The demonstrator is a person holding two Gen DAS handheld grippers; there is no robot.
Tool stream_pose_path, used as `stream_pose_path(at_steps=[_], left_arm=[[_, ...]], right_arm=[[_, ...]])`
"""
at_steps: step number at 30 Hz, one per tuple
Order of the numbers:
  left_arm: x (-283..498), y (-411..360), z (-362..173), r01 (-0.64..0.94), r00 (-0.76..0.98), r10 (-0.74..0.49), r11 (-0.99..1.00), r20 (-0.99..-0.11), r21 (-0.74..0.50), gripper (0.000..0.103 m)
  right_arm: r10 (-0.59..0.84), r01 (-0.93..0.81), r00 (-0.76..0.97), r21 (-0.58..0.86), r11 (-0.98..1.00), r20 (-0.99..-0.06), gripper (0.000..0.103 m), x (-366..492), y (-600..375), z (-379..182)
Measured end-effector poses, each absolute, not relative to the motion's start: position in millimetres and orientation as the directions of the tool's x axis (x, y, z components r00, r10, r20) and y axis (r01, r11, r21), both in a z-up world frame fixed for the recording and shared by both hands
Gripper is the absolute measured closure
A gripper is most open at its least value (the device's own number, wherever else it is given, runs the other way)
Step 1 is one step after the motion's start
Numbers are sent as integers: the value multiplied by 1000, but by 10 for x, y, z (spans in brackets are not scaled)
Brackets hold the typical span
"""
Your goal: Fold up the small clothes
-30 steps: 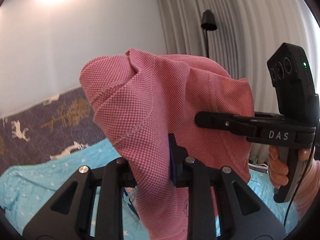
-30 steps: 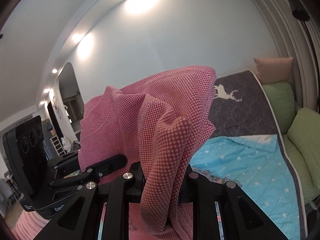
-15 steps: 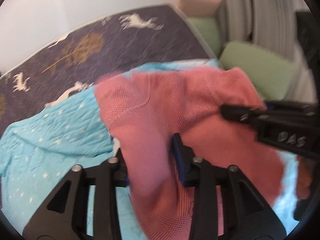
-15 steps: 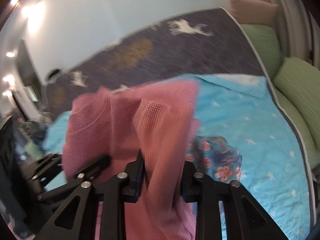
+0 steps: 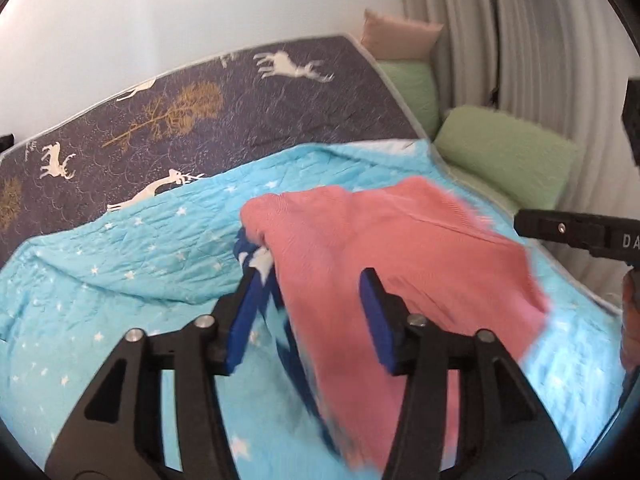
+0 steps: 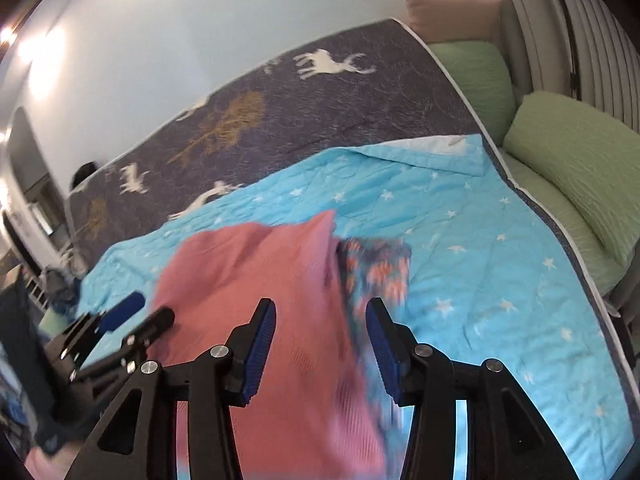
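On the turquoise star-print quilt (image 5: 120, 272) the pink knit garment (image 5: 400, 264) lay spread, blurred at its edges, and it covered part of a dark blue patterned garment (image 6: 378, 276) underneath. I saw that second piece poke out along the pink one's left side in my left wrist view and along its right side in my right wrist view, where orange and pink marks showed on it.

My left gripper (image 5: 304, 316) had its jaws opening, and the pink cloth ran between the blue pads (image 5: 378, 320) without either pad pressing on it, so I counted it released. My right gripper (image 6: 320, 344) was likewise opening, with the pink fabric lying loose in the gap and clear of both pads.

Beyond the quilt I saw a dark grey bedspread (image 5: 240, 92) printed with white deer and gold trees, running to the pale wall. Green cushions (image 6: 576, 164) and a beige pillow (image 5: 400, 36) lined the bed's right side, against the ribbed curtain (image 5: 520, 40).
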State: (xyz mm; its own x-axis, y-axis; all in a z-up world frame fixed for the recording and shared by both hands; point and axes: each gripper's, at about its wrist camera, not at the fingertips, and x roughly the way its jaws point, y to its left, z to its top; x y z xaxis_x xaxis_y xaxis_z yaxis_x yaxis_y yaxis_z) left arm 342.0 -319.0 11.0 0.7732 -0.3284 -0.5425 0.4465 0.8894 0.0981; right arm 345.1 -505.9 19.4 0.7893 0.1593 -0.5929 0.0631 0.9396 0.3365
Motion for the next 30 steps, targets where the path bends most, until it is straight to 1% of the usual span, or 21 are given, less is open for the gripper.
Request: stream_pose_path(at_steps=[2, 4, 6, 8, 9, 11, 13, 15, 19, 22, 23, 25, 27, 30], left_arm=[[3102, -2971, 195, 459, 771, -369, 887, -519, 51, 33], [2853, -2827, 259, 464, 767, -393, 886, -507, 15, 30], [2512, -2667, 343, 445, 763, -394, 895, -512, -25, 25], [2253, -2606, 395, 400, 781, -344, 917, -521, -7, 25], [2000, -2597, 451, 384, 795, -317, 923, -517, 25, 22], [1628, -2603, 525, 396, 800, -313, 916, -511, 58, 17], [1346, -2590, 582, 411, 799, -330, 910, -503, 57, 16], [1034, -2575, 652, 421, 799, -342, 905, -495, 53, 13], [633, -2546, 731, 375, 820, -281, 922, -498, 99, 12], [390, -2493, 784, 376, 826, -284, 921, -487, 101, 12], [319, -2465, 787, 376, 826, -286, 922, -486, 96, 12], [206, -2403, 792, 366, 829, -282, 926, -482, 88, 11], [79, -2354, 785, 356, 836, -275, 931, -475, 88, 6], [-51, -2312, 757, 347, 844, -260, 931, -469, 108, 6]], right_arm=[[195, 16, 789, 338, 941, -582, 51, 3076, -4997, 309], [210, -15, 790, 323, 946, -577, 47, 2653, -4917, 413], [225, -34, 793, 328, 944, -567, 43, 2287, -4843, 486], [229, -43, 793, 323, 946, -565, 41, 1857, -4719, 560], [222, -41, 796, 315, 948, -563, 40, 1721, -4663, 581], [182, -32, 814, 268, 963, -553, 34, 1293, -4492, 648], [144, -26, 834, 222, 975, -533, 31, 944, -4338, 706], [111, -7, 850, 199, 980, -515, 29, 692, -4221, 744], [104, 2, 885, 226, 974, -453, 29, 184, -4056, 824], [100, -2, 904, 229, 973, -417, 28, -83, -3994, 887], [88, 5, 909, 221, 975, -408, 26, -162, -3976, 901], [59, 22, 917, 195, 981, -396, 24, -291, -3907, 927], [43, 27, 920, 173, 985, -391, 23, -399, -3832, 932], [43, 23, 918, 161, 987, -395, 23, -489, -3749, 891]])
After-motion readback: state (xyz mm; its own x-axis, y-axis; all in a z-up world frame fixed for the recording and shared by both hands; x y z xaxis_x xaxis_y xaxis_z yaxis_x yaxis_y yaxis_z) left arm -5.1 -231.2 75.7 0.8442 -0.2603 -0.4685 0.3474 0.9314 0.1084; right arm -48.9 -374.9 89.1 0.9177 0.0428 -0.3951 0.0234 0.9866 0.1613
